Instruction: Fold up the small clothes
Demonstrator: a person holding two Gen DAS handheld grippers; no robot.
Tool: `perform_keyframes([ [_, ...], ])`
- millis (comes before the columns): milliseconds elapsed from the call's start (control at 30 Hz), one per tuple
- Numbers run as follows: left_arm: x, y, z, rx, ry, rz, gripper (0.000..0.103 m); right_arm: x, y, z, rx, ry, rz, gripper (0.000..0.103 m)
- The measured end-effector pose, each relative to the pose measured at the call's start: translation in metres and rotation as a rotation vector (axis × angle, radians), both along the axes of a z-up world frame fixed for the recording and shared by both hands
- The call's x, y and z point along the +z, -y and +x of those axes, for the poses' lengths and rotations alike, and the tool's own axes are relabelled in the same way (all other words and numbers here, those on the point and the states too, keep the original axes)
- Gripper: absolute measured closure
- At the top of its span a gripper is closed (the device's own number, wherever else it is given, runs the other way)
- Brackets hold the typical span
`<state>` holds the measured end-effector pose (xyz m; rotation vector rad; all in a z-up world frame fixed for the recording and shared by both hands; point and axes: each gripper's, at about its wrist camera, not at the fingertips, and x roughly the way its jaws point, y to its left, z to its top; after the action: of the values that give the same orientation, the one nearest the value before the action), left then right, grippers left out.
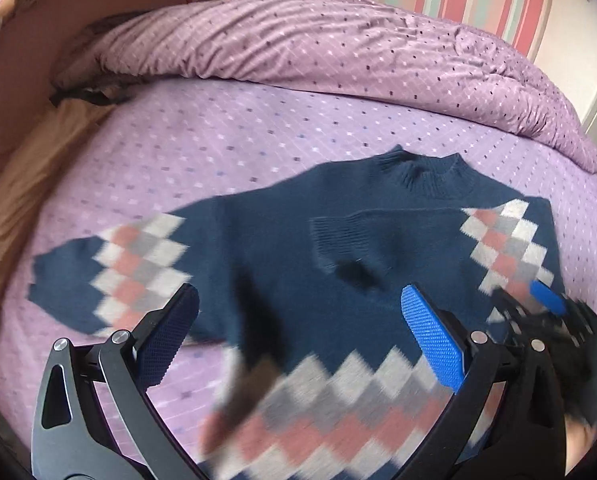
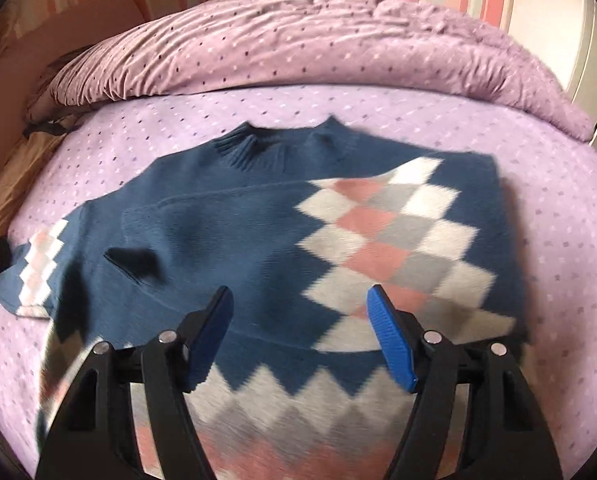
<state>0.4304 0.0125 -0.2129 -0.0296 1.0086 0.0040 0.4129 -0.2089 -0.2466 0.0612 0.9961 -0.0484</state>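
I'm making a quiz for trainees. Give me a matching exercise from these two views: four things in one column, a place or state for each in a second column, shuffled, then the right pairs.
Things:
1. sweater
2. duvet
3. left gripper
4. folded sleeve

Places or states:
A. bunched along the far side of the bed
B. laid across the sweater's body
C. jaws apart, nothing between them
D. spread flat on the lilac sheet

Pairs: 1-D, 2-A, 3-C, 4-B

The sweater (image 2: 234,248) is soft matt knit, ribbed at its collar (image 2: 254,152). Behind the sweater, the quilt (image 2: 298,52) is crinkled cloth. Gripper pads (image 1: 432,336) look like dimpled blue plastic.
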Motion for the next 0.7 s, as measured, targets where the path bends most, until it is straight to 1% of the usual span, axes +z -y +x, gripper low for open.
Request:
perform_keyframes([
  [67,-0.018,0.008,0.009,0.011,-0.009,-0.019,0.003,0.002,0.005,-0.005,0.011,0.012,-0.032,0.033],
  [100,-0.033,0.015,0.016,0.02,-0.033,-0.01,0.003,0.003,0.008,-0.006,0.012,0.013,-0.043,0.033],
  [167,-0.051,0.025,0.022,0.027,-0.051,0.022,0.006,0.003,0.014,-0.009,0.012,0.017,-0.058,0.033],
  [200,-0.058,0.03,0.024,0.022,-0.05,0.035,0.008,0.003,0.018,-0.011,0.012,0.019,-0.06,0.033],
  [267,-0.069,0.036,0.027,-0.002,-0.046,0.049,0.01,0.003,0.026,-0.013,0.01,0.025,-0.071,0.033],
  [300,-0.076,0.039,0.03,-0.02,-0.058,0.044,0.016,0.003,0.03,-0.016,0.01,0.027,-0.072,0.033],
  [333,-0.082,0.04,0.033,-0.04,-0.073,0.023,0.027,0.002,0.034,-0.016,0.013,0.029,-0.063,0.033],
  [367,-0.086,0.04,0.035,-0.052,-0.085,0.005,0.03,0.002,0.039,-0.017,0.013,0.032,-0.045,0.033],
  [400,-0.093,0.04,0.038,-0.064,-0.103,-0.019,0.037,0.002,0.044,-0.018,0.008,0.036,-0.025,0.033],
  [433,-0.097,0.04,0.04,-0.069,-0.116,-0.026,0.042,0.0,0.052,-0.017,0.0,0.035,-0.004,0.033],
  [467,-0.101,0.04,0.042,-0.071,-0.124,-0.023,0.044,-0.001,0.059,-0.017,-0.01,0.033,0.005,0.033],
  [567,-0.108,0.038,0.045,-0.081,-0.129,-0.023,0.056,-0.004,0.072,-0.017,-0.024,0.03,-0.01,0.033],
  [633,-0.112,0.036,0.048,-0.076,-0.129,-0.022,0.083,-0.003,0.081,-0.017,-0.027,0.034,-0.016,0.033],
  [667,-0.113,0.034,0.051,-0.077,-0.133,-0.039,0.087,-0.003,0.085,-0.017,-0.03,0.035,-0.014,0.033],
  [700,-0.115,0.03,0.053,-0.073,-0.14,-0.077,0.093,-0.002,0.091,-0.017,-0.038,0.038,-0.01,0.033],
])
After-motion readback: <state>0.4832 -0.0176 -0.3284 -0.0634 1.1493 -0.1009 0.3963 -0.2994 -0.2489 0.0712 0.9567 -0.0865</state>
